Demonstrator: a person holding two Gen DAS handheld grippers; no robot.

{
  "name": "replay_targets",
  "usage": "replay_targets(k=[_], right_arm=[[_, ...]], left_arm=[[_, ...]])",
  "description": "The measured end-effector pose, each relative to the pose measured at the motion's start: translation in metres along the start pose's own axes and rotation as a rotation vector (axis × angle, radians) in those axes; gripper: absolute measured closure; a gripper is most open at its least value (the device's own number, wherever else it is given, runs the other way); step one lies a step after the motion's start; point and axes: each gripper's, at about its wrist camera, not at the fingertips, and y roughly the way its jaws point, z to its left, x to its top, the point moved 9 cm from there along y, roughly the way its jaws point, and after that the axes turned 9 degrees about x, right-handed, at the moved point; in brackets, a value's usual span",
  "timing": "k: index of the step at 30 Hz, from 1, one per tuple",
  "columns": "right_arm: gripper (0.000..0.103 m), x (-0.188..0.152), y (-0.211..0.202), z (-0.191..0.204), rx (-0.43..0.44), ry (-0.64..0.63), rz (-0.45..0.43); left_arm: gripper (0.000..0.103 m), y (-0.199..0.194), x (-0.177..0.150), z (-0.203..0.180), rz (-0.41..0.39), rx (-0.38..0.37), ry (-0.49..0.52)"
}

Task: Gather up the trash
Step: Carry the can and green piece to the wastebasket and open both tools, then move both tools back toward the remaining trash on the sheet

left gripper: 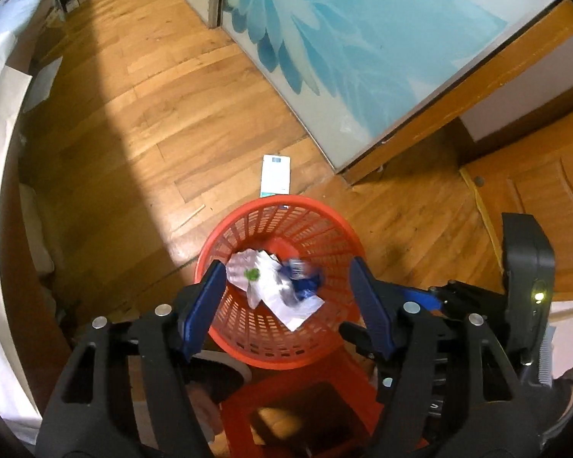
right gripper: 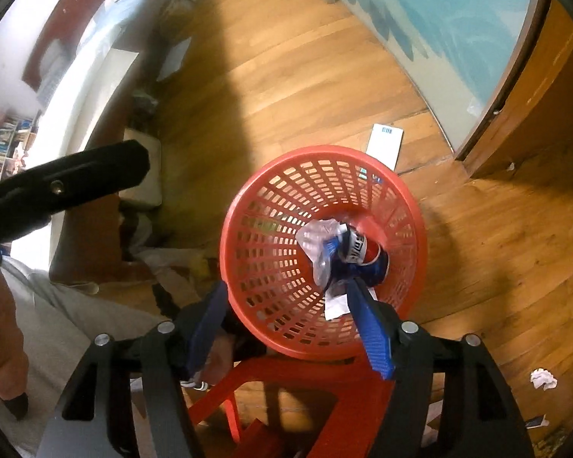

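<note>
Straight below both grippers sits the red basket (left gripper: 282,278), mouth up, with crumpled wrappers (left gripper: 275,286) and a can (right gripper: 363,259) lying loose inside. Left gripper (left gripper: 286,305) has its fingers spread wide with nothing pinched, and the right gripper (right gripper: 286,324) is the same, fingers apart and empty. So I'd say this drop is done. What's left: a flat white box (left gripper: 275,177) on the floor just past the basket's far rim, long axis pointing away from the fingers, and a paper wad (right gripper: 543,378) off to the right, closer to the right hand. Floor around both is open, though the box lies near the sliding door (left gripper: 363,57). A red stool (left gripper: 305,412) sits under the fingers, so lift before swinging out.
</note>
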Motion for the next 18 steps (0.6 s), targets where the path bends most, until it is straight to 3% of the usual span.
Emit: replay_targets(k=[4, 9, 15, 18], right_arm=[[0.037, 0.006, -0.012, 0.012, 0.005, 0.003, -0.032], [0.037, 0.021, -0.034, 0.034, 0.007, -0.034, -0.096], [0.036, 0.046, -0.050, 0.094, 0.016, -0.138, -0.146], [0.036, 0.057, -0.049, 0.146, 0.033, -0.228, -0.158]], left_arm=[[0.036, -0.014, -0.001, 0.003, -0.033, 0.002, -0.011], [0.036, -0.051, 0.009, 0.023, -0.140, -0.013, -0.080], [0.036, -0.147, 0.008, 0.106, -0.382, -0.008, -0.246], [0.036, -0.180, -0.009, 0.153, -0.435, -0.006, -0.318]])
